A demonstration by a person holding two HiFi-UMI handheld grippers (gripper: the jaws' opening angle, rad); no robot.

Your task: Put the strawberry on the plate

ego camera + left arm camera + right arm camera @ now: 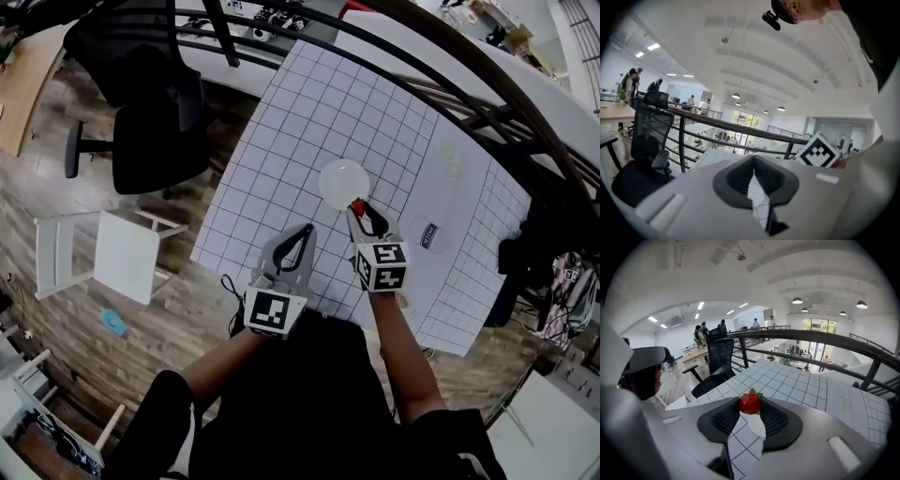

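The right gripper (750, 412) is pinching the strawberry (750, 404) at its tips, its jaws standing partly closed on the red fruit with the leafy end pointing up. In the head view the berry is hovering at the 5 o'clock rim of the white plate (341, 184); whether it is touching the plate is unclear. The left gripper (307, 231) is holding nothing, its tips meeting, near the plate's 7 o'clock. Both are hanging over the gridded table (309, 122).
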